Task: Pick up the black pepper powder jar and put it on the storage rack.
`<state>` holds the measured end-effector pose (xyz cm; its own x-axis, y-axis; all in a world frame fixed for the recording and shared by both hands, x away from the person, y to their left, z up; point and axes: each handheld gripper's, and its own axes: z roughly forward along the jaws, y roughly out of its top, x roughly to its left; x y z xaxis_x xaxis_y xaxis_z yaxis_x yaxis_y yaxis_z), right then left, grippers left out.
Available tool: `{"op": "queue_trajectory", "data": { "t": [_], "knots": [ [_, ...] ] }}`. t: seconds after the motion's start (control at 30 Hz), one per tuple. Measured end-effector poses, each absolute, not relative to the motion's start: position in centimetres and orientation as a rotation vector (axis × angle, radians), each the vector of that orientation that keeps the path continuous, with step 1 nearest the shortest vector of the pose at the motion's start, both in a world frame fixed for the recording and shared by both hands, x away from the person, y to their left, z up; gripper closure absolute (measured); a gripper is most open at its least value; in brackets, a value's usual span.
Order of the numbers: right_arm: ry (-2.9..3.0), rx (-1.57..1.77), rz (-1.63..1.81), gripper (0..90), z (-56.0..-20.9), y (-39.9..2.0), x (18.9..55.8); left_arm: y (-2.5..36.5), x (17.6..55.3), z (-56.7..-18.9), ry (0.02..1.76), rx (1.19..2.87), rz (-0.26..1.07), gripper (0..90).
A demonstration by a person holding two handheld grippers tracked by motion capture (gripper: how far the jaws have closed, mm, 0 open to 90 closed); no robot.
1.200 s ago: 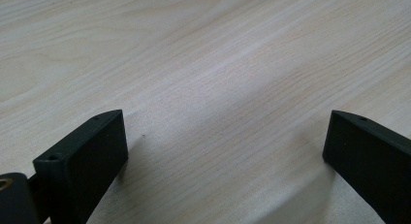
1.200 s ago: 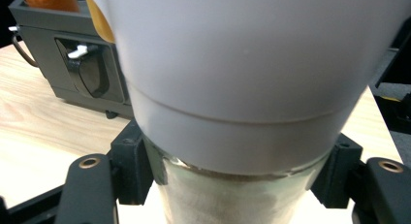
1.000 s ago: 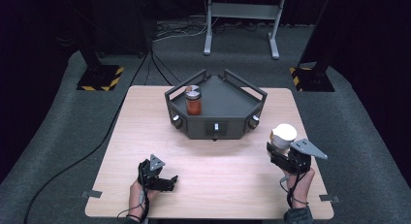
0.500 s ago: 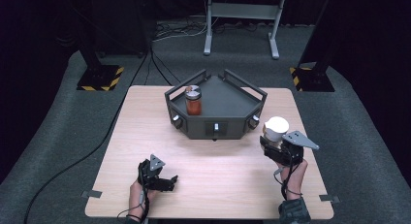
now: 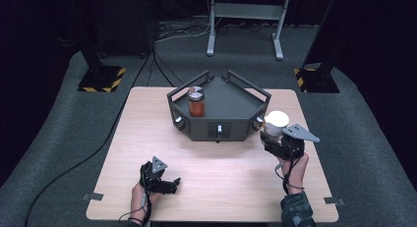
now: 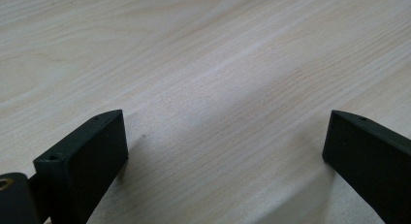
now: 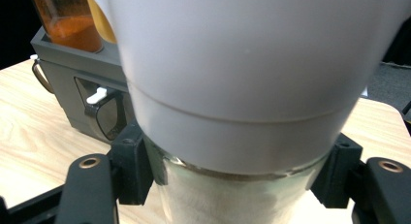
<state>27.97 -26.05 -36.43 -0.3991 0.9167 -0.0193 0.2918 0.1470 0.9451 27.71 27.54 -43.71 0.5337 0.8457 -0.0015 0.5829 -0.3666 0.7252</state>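
While clamped in right tool (image 5: 273,136), white-lidded jar (image 5: 276,122).

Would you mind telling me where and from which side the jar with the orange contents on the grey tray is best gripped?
Grip the jar around its straight glass body, just below the lid. It stands upright near the left front corner of the tray, whose rails rise beside it, so probably come from above or the front with the open left hand-held gripper, jaws level on both sides.

Two jars: one with a white lid (image 5: 277,123) held off the desk's right side, one with orange contents (image 5: 196,103) on the tray. One dark tray (image 5: 231,97). One wooden desk (image 5: 216,178). Two tongs, left (image 5: 169,184) and right (image 5: 269,137).
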Motion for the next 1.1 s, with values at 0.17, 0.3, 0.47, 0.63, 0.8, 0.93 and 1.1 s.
{"op": "queue_trajectory", "data": {
  "t": [0.17,0.3,0.47,0.63,0.8,0.93,1.1],
  "knots": [
    [1.798,1.149,1.256,30.3,-35.9,-25.8,28.4,27.5,27.7,-43.7,1.152,2.088,0.493,1.8],
    [1.797,1.149,1.263,30.3,-35.6,-25.8,28.6,27.5,27.7,-43.7,1.153,2.089,0.493,1.9],
    [1.802,1.143,1.259,30.3,-35.2,-25.7,29.1,27.5,27.7,-43.7,1.152,2.088,0.493,2.0],
    [1.811,1.139,1.271,30.3,-34.8,-25.6,29.5,27.5,27.7,-43.7,1.152,2.088,0.493,2.0],
    [1.814,1.133,1.275,30.3,-34.5,-25.4,29.9,27.5,27.7,-43.7,1.152,2.088,0.493,2.0],
    [1.819,1.127,1.276,30.3,-34.3,-25.3,30.1,27.5,27.7,-43.7,1.152,2.088,0.493,2.0],
    [1.818,1.126,1.282,30.3,-34.1,-25.2,30.2,27.5,27.7,-43.7,1.151,2.088,0.493,2.1]
  ]
}}
